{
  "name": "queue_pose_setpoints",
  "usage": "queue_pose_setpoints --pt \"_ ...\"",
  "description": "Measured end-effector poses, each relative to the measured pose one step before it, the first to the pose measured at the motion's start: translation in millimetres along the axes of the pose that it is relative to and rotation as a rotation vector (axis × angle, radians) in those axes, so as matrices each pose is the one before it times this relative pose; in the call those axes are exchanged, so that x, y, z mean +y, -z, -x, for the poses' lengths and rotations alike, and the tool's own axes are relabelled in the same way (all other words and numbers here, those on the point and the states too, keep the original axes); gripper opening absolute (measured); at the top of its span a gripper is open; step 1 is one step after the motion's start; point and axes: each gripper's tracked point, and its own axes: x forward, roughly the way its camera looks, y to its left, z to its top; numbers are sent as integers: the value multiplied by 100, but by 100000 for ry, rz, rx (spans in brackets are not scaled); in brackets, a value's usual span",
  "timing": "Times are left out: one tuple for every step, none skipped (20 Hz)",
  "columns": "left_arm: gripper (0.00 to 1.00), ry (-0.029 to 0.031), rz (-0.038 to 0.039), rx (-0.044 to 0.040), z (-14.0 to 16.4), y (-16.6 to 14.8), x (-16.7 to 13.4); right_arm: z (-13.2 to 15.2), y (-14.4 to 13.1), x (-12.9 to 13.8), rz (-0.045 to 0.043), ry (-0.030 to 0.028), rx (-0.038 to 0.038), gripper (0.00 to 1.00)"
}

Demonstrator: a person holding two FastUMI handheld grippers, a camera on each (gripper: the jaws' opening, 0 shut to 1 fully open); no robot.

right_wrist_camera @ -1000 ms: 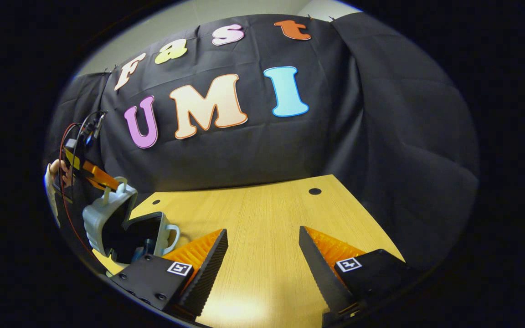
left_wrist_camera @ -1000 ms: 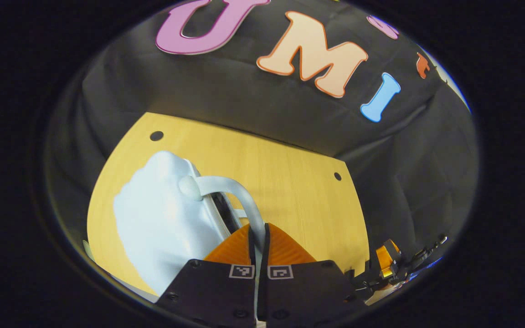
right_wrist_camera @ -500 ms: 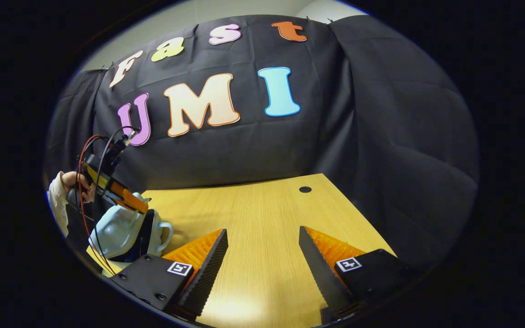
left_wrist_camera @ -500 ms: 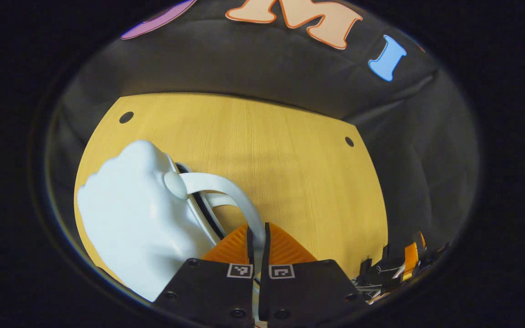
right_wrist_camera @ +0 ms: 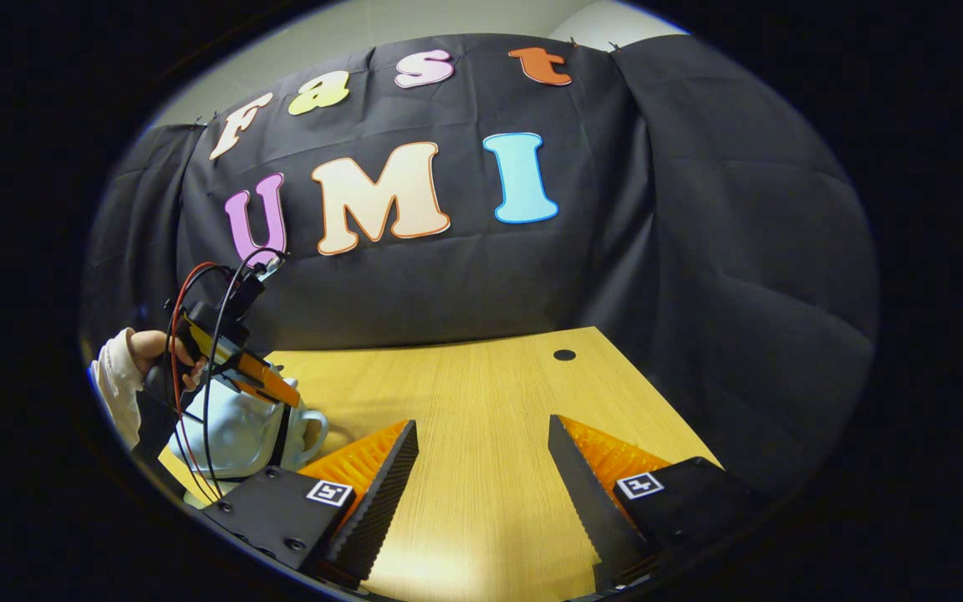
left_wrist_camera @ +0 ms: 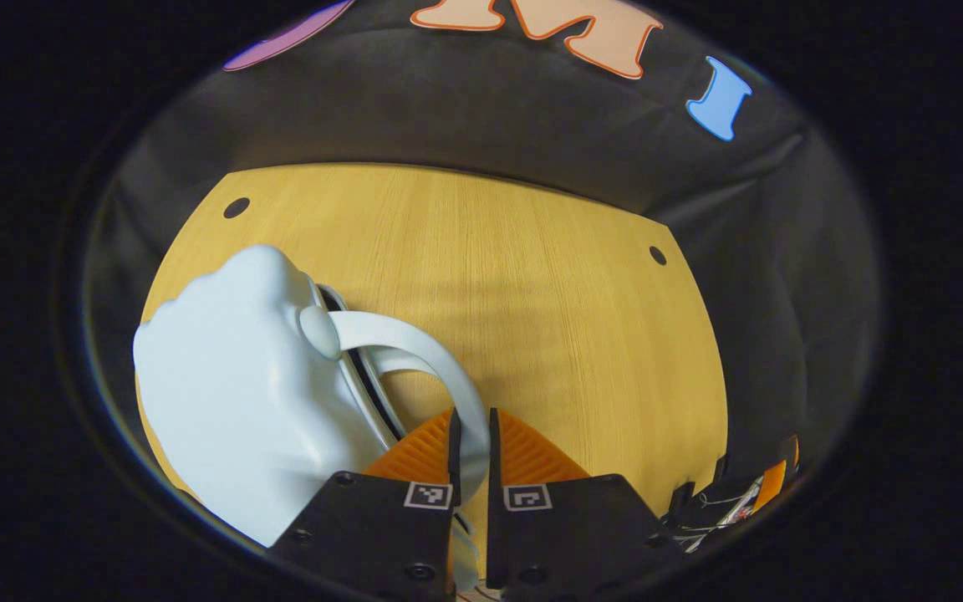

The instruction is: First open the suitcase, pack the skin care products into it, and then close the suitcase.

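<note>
My left gripper (left_wrist_camera: 471, 443) is clamped on the handle (left_wrist_camera: 415, 343) of the suitcase (left_wrist_camera: 256, 393), both fingers pinching the pale strap right at the bottom of the left gripper view. The case is a small pale-blue shell sitting on the table (left_wrist_camera: 532, 318) toward its left side, lid nearly down; a dark seam between the 2 halves is visible, so I judge it's not fully shut yet. In the right gripper view the case (right_wrist_camera: 239, 426) is low left with my left gripper (right_wrist_camera: 268, 386) over it and my hand (right_wrist_camera: 151, 351) behind. My right gripper (right_wrist_camera: 481, 468) hangs over bare wood w/ fingers wide apart, holding nothing.

Skin care products: can't see any; prob inside the case, can't tell.

Risks: the handle is a thin curved strap, so a push through it could swivel or slip in my pinch and shove the case sideways instead of seating the lid. The case sits near the left table edge, so a sideways shove could send it off. If smth inside sticks up, the lid won't seat.

Room: lots of open wood to the right and toward the back, up to the black cloth (right_wrist_camera: 699, 251) behind. My right gripper is well apart and free to brace the case.
</note>
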Motion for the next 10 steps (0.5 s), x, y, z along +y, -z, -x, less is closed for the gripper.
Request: queue_pose_setpoints --pt "9 600 362 -985 366 67 -157 -48 -141 168 -34 -439 -635 99" --pt "11 1623 237 -1972 475 -171 -255 106 -273 141 69 -515 -681 95" --pt "11 3249 228 -2162 1254 67 -728 125 -102 172 120 -476 -570 99" --pt "23 1388 -1081 -1863 1110 161 -626 136 -123 138 110 -531 -487 99" --pt "27 541 -2042 -2453 619 57 -743 82 -87 243 55 -719 -425 98" --pt "51 -187 -2156 -2214 585 -36 -639 129 -92 269 98 -736 -445 98" --pt "74 -254 -1846 -2053 409 -139 -710 144 -3 290 135 -688 -254 98" --pt "81 -213 -1882 -1931 693 -75 -586 91 10 254 179 -675 -164 98" --pt "84 -343 -1719 -1817 644 74 -402 -96 48 202 163 -586 -87 98" --pt "90 -146 -1474 -1429 689 59 -287 113 34 234 129 -596 92 98"
